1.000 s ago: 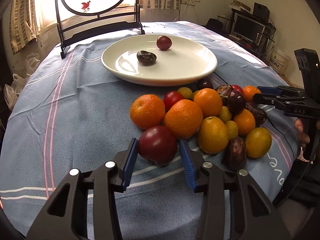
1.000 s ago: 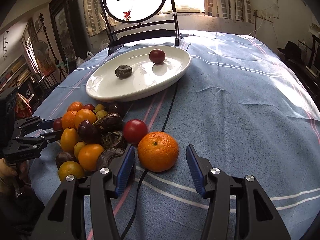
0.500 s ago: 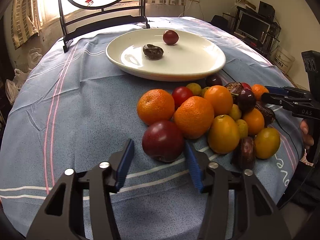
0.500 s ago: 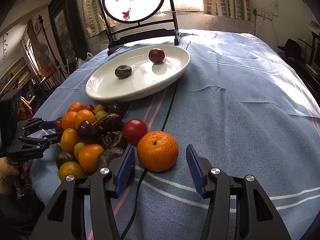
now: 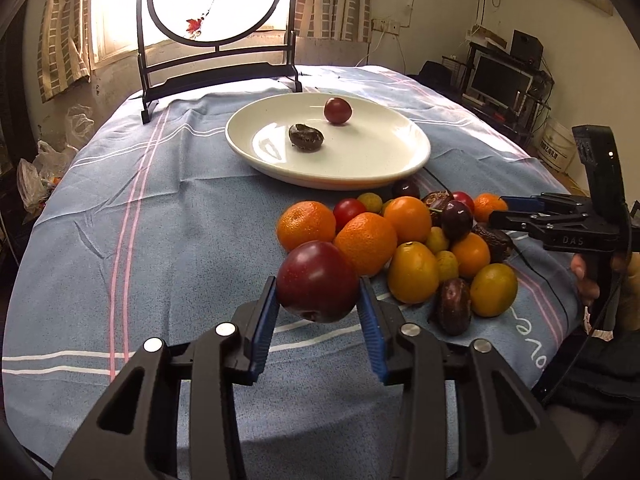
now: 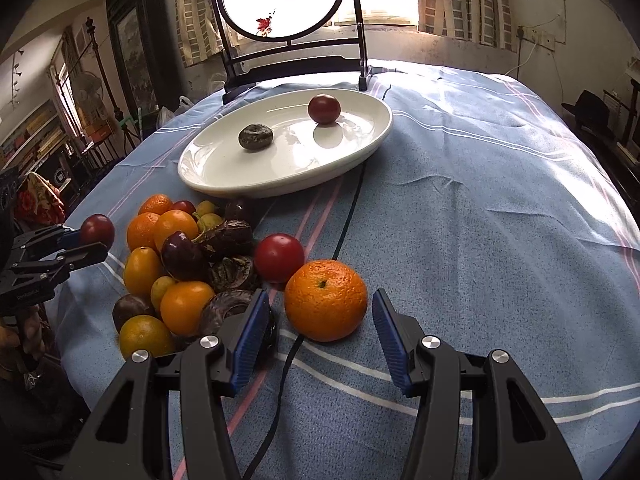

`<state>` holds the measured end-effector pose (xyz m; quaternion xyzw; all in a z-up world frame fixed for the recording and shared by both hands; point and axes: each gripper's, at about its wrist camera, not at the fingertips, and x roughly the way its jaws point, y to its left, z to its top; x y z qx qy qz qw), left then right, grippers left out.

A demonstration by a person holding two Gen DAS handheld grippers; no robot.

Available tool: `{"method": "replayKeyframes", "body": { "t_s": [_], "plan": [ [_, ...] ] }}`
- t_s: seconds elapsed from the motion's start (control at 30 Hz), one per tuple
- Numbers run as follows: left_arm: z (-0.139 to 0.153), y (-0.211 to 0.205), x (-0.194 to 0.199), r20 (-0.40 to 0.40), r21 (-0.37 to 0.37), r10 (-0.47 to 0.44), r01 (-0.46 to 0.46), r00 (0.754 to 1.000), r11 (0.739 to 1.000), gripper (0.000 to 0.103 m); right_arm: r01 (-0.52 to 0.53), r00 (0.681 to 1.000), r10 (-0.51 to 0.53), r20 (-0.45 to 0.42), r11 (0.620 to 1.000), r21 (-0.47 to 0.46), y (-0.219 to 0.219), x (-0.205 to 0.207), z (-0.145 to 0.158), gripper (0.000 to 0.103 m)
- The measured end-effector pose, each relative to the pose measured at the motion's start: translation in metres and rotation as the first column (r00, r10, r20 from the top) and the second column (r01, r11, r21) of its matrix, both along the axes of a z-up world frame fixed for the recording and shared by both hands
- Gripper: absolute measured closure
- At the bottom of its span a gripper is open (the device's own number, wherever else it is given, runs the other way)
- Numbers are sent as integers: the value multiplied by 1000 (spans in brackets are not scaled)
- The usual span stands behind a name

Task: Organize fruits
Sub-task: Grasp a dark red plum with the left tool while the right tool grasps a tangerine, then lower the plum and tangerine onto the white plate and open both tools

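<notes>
My left gripper is shut on a dark red plum and holds it above the blue tablecloth; it also shows in the right wrist view. A pile of oranges, plums and small yellow fruits lies just ahead. A white plate beyond holds a red plum and a dark wrinkled fruit. My right gripper is open, its fingers on either side of an orange on the cloth.
A round painted screen on a black stand stands at the table's far edge. A black cable runs across the cloth from under the plate. The table's edges drop off left and right.
My left gripper has closed on the dark red plum and lifted it off the cloth. The right gripper has stayed around the orange.
</notes>
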<state>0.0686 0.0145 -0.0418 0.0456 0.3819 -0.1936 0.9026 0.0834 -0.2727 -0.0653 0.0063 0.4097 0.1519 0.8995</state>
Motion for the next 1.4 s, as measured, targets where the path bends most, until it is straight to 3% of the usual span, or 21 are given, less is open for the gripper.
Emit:
{"method": "replayKeyframes", "body": {
  "t_s": [0.07, 0.13, 0.23, 0.5, 0.7, 0.9, 1.0, 1.03, 1.13, 1.17, 1.2, 1.27, 1.4],
  "plan": [
    [3, 0, -3, 6, -3, 0, 0, 1000, 1000, 65, 0, 1000, -1, -28, 1000, -7, 1, 6, -3, 50],
    [5, 0, -3, 11, -9, 0, 0, 1000, 1000, 64, -6, 998, 6, -70, 1000, 5, 0, 12, -8, 59],
    [6, 0, -3, 14, -17, 2, -2, 1000, 1000, 64, 18, 999, -19, -30, 1000, -13, 1, 8, -5, 61],
    [25, -3, 11, 49, -64, -4, 7, 999, 998, 64, 16, 999, -19, 46, 999, 51, -11, 14, 29, 61],
    [17, -9, 21, -8, -12, -48, 48, 999, 999, 64, -22, 997, 19, 69, 999, 46, -1, 17, 41, 61],
    [-5, -17, -8, -56, -4, -91, 91, 994, 996, 49, -19, 999, 16, 36, 997, 81, -2, 6, 26, 61],
    [-16, -21, -19, -37, 26, -80, 81, 996, 996, 36, -17, 999, 14, 31, 996, 93, -4, 0, 24, 61],
    [-20, -21, -18, -35, 39, -68, 70, 997, 997, 36, -18, 999, 15, 31, 996, 92, -3, -2, 24, 61],
    [-26, -17, -11, -39, 18, -29, 29, 999, 999, 36, -22, 999, 19, 35, 996, 87, -2, -6, 24, 61],
    [-28, -16, -8, -35, 16, -16, 17, 999, 1000, 41, -20, 999, 17, 36, 996, 87, -1, -7, 24, 61],
    [-29, -14, -6, -37, 9, -13, 13, 999, 1000, 56, -22, 999, 19, 35, 996, 88, -1, -7, 24, 61],
    [-32, -13, -3, -49, 0, -8, 8, 999, 1000, 64, -25, 999, 23, 29, 995, 92, -1, -9, 23, 61],
    [-32, -11, -9, -42, 2, -6, 6, 999, 1000, 64, -31, 999, 28, 26, 995, 97, 0, -13, 21, 61]
  ]
}}
